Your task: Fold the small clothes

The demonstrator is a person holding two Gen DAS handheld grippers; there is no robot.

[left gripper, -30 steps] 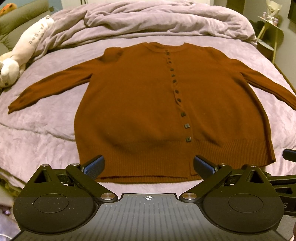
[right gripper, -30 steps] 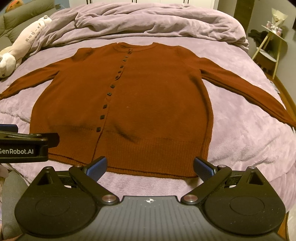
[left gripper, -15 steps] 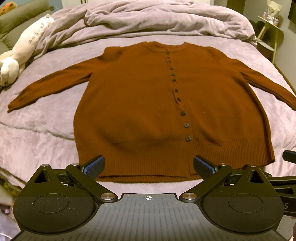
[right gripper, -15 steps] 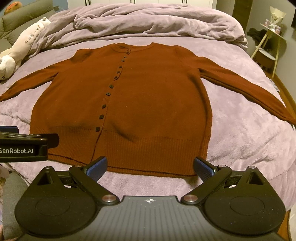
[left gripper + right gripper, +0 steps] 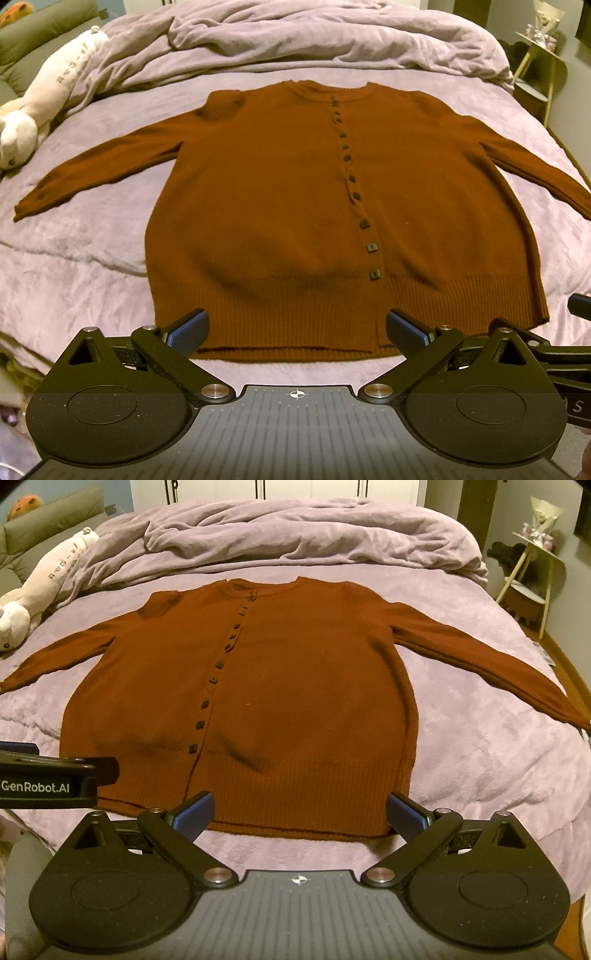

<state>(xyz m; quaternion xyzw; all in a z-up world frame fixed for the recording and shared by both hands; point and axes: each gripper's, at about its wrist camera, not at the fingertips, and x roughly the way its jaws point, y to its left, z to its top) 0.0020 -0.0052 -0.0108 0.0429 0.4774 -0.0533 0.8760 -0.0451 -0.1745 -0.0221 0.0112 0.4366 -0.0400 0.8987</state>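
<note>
A rust-brown knit cardigan (image 5: pixel 280 206) lies buttoned and face-up across the centre of both views, spread flat on a lilac bedspread (image 5: pixel 74 273), its sleeves running out toward the left and right edges of the frame. The left gripper (image 5: pixel 297 328) and the right gripper (image 5: pixel 300 808) hang at the bottom of their frames just short of the ribbed hem, jaws spread wide and holding nothing; part of the left gripper's housing shows at the lower left of the right wrist view.

The knit looks soft, limp and light, likely to sag and stretch when lifted, so a pinch taking in both layers would serve better than a grab at one. The cuff (image 5: pixel 26 206) at middle left and the sleeve end (image 5: pixel 569 716) at middle right look like the natural first holds, then the hem corners. The square buttons (image 5: pixel 371 248) are hard spots best avoided. Whether the fabric clings to the plush bedspread cannot be judged from here. A rumpled duvet (image 5: pixel 295 535) fills the top, a plush toy (image 5: pixel 44 587) the upper left.
</note>
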